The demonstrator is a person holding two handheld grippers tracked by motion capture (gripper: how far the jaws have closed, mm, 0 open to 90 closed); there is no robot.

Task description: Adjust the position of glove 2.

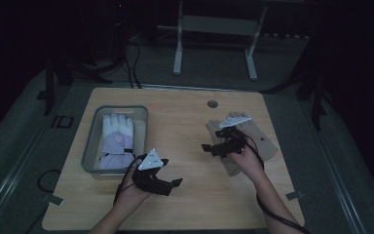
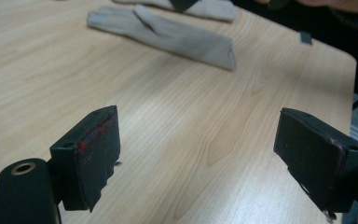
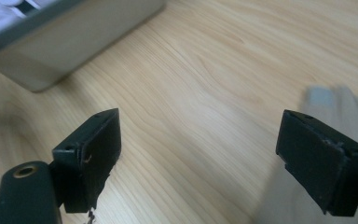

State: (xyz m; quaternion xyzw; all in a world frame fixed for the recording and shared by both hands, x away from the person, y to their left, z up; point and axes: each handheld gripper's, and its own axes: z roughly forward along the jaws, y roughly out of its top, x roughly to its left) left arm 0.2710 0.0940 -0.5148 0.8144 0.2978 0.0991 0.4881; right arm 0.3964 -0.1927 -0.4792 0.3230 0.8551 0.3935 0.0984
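A: Where's the beige glove?

B: Beige glove lies flat on the right half of the table, fingers pointing away from the person. The left gripper view picks it up too, lying across the far part of the wood.

A: Right gripper?

B: Right gripper sits over the glove's left edge, near its cuff half. Jaws wide apart, nothing between them. In its own view a blurred bit of the glove is at the right jaw; contact unclear.

A: Left one?

B: Left gripper is over bare wood at front centre, well apart from the beige glove. Jaws spread, empty.

A: Anything else?

B: Grey bin on the left half, with a white and lilac glove inside, fingers pointing away. The bin's corner is just beside the left gripper.
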